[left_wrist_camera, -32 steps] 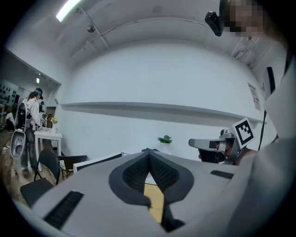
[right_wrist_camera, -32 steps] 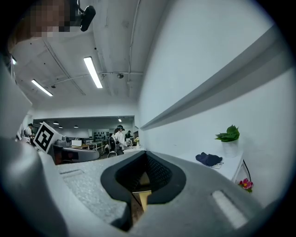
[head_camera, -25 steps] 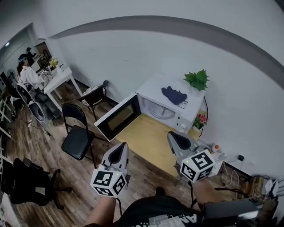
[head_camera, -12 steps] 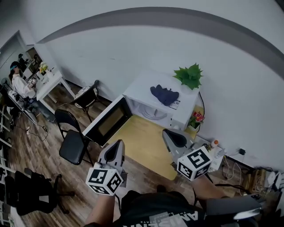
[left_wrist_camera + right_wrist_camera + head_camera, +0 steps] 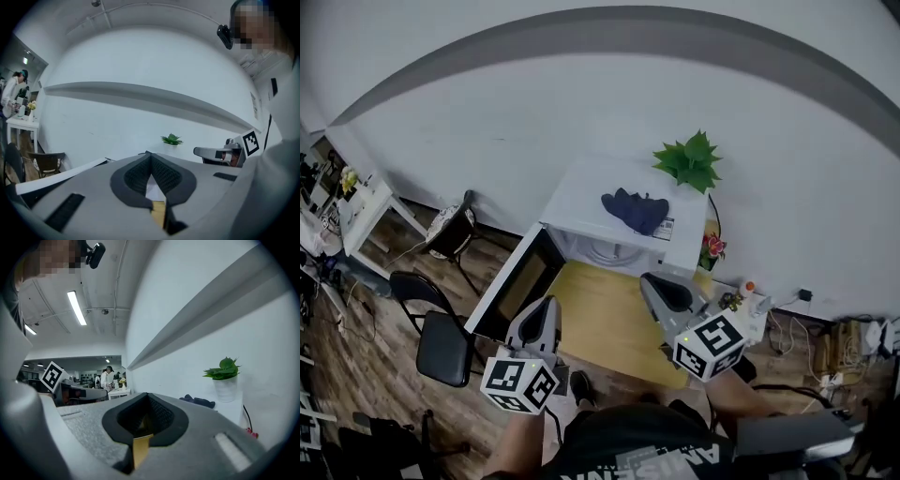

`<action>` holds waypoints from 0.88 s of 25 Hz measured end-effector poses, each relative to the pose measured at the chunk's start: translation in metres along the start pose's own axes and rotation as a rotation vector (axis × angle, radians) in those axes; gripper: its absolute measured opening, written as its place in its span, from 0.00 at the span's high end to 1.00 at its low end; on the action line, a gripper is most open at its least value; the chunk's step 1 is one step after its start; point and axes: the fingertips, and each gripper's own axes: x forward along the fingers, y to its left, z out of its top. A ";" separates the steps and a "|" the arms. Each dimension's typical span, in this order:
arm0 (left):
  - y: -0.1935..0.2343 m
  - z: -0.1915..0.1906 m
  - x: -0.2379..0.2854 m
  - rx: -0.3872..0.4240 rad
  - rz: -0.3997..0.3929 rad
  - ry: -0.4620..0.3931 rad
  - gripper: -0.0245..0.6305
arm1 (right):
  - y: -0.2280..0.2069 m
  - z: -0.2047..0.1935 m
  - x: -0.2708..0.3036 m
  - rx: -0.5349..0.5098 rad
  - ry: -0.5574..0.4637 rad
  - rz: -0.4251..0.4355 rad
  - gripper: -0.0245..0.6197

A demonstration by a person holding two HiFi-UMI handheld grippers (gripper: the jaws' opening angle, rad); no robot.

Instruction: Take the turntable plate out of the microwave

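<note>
A white microwave (image 5: 623, 225) stands on a yellow table (image 5: 609, 319) with its door (image 5: 514, 284) swung open to the left. The glass turntable plate (image 5: 607, 253) lies inside the cavity. My left gripper (image 5: 546, 306) hovers shut over the table's near left edge, beside the door. My right gripper (image 5: 654, 282) is shut too, short of the microwave's right front. Neither holds or touches anything. In the left gripper view the shut left gripper (image 5: 150, 162) hides most of the microwave. The right gripper view shows the shut right gripper (image 5: 147, 405).
A potted plant (image 5: 689, 159) and a dark blue cloth (image 5: 635, 210) sit on top of the microwave. Red flowers (image 5: 712, 249) stand to its right. Black chairs (image 5: 441, 345) are on the wooden floor at left; cables (image 5: 825, 375) lie at right.
Both grippers have come closer to the microwave and table, and the view has swung away from the desks at left. Both pairs of jaws stay shut.
</note>
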 end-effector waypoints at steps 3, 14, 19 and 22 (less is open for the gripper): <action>0.024 0.005 0.016 0.002 -0.069 0.019 0.96 | 0.002 -0.005 0.026 0.034 0.004 -0.056 0.95; 0.085 -0.012 0.073 -0.099 -0.257 0.126 0.96 | -0.011 -0.025 0.090 0.130 -0.006 -0.221 0.93; 0.089 -0.026 0.091 -0.145 -0.343 0.179 0.83 | -0.013 -0.046 0.102 0.216 -0.012 -0.261 0.90; 0.091 -0.037 0.096 -0.185 -0.391 0.203 0.82 | -0.010 -0.062 0.107 0.275 -0.019 -0.283 0.81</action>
